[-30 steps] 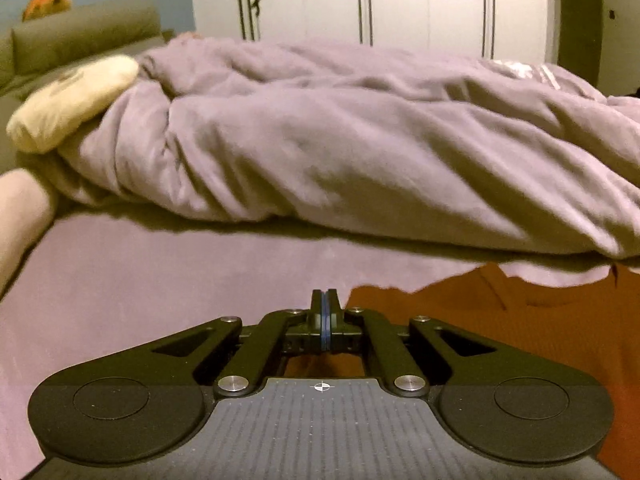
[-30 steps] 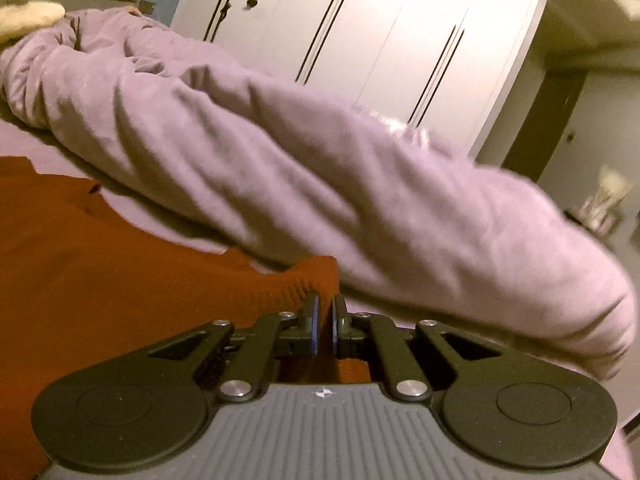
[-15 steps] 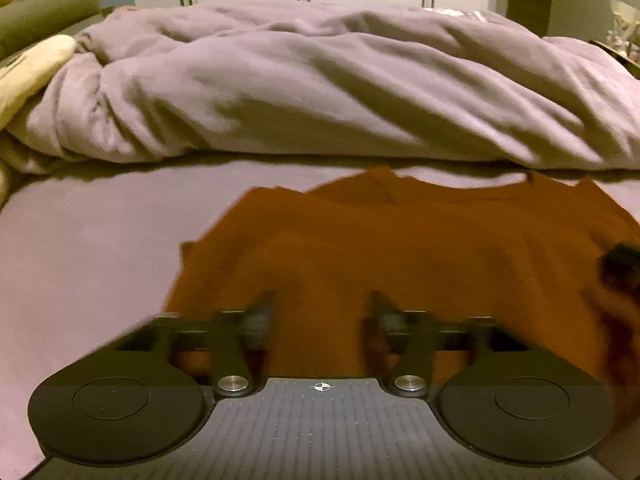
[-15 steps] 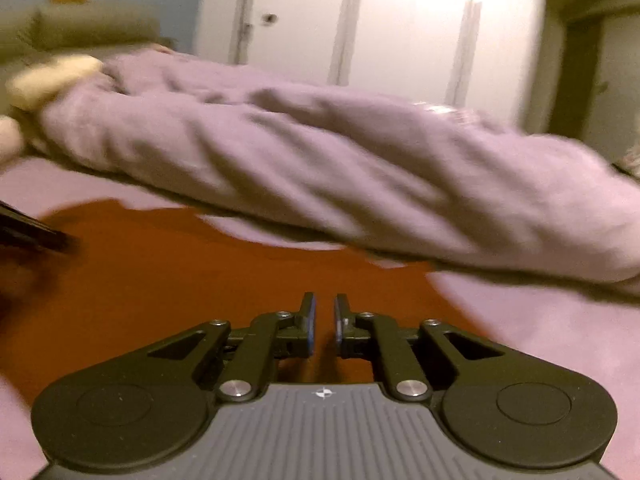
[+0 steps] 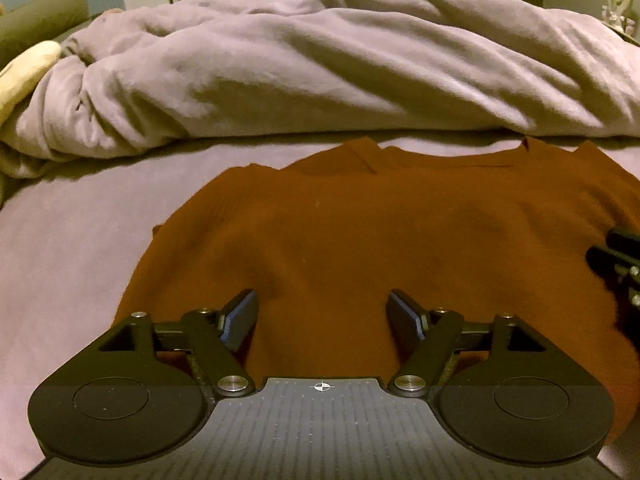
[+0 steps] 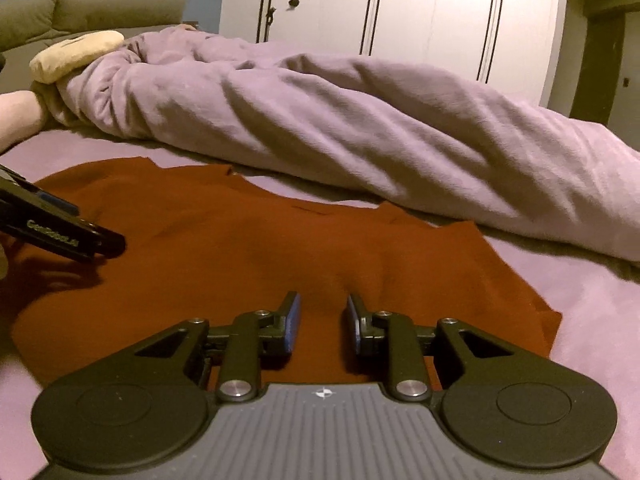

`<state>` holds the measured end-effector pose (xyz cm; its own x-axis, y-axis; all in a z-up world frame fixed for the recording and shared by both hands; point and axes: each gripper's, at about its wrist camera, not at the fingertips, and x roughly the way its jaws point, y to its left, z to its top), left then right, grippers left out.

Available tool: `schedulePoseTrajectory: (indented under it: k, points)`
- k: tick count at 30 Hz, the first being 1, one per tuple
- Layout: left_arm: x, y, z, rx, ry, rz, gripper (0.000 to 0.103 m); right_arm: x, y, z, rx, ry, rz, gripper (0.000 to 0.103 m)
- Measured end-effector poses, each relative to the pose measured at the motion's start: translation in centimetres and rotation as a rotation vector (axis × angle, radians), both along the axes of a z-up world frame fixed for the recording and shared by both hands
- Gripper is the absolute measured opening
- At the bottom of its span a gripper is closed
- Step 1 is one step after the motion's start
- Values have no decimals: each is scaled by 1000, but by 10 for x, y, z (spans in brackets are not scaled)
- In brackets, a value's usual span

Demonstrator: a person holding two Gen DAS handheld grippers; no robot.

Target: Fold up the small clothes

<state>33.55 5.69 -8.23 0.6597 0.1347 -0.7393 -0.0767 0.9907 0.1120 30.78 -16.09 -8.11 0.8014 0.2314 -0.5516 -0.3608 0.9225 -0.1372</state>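
1. Rust-brown knit garment (image 5: 400,232) lies spread on the lilac bed sheet (image 5: 72,248), near the rumpled duvet (image 5: 320,64) on its far side.
2. Left claw (image 5: 322,314) hovers over the near hem, jaws wide and opening, gripping nothing.
3. Right claw (image 6: 322,320) is narrower, also opening, cloth below but unpinched.
4. One fold looks laid; more folds remain.

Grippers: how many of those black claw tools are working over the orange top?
2. The left gripper is over the near-left part of the orange top; the right gripper is over its near-right part. Both are opening, with nothing pinched.
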Motion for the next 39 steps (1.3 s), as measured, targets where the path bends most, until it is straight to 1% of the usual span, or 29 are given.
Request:
schedulePoseTrajectory:
  k: [3, 5, 8, 11, 12, 13, 15, 16, 19, 21, 27, 35, 37, 39]
  points:
    - [3, 2, -3, 17, -7, 6, 84, 9, -6, -3, -17, -30, -27, 23]
    - [6, 4, -5, 24, -13, 8, 85, 15, -12, -6, -32, -49, -61, 23]
    - [10, 5, -7, 37, -25, 15, 89, 22, -22, -6, -20, -54, -90, 23]
    - [16, 7, -11, 61, -39, 27, 94, 29, -26, -9, -63, -78, -130, 23]
    - [18, 8, -12, 61, -42, 34, 95, 33, -32, -9, -54, -69, -156, 26]
    - [20, 10, -12, 56, -45, 40, 96, 37, -38, -9, -29, -57, -184, 41]
    - [24, 13, -14, 55, -53, 49, 97, 45, -53, -10, 36, -25, -222, 51]
    - [26, 13, -15, 60, -56, 48, 97, 48, -57, -10, 55, -14, -221, 52]
    - [32, 17, -20, 61, -70, 53, 100, 50, -53, -13, 30, -25, -209, 54]
    - [35, 20, -23, 54, -85, 61, 103, 53, -55, -15, 38, -20, -204, 56]
    - [38, 24, -29, 43, -136, 65, 103, 56, -64, -18, 110, 2, -196, 62]
    - [35, 31, -31, 9, -166, 44, 103, 56, -68, -22, 148, 0, -188, 64]
    - [33, 30, -29, 19, -162, 37, 103, 57, -68, -21, 145, 0, -188, 65]
    - [29, 26, -24, 56, -140, 20, 103, 55, -64, -19, 126, -5, -191, 66]
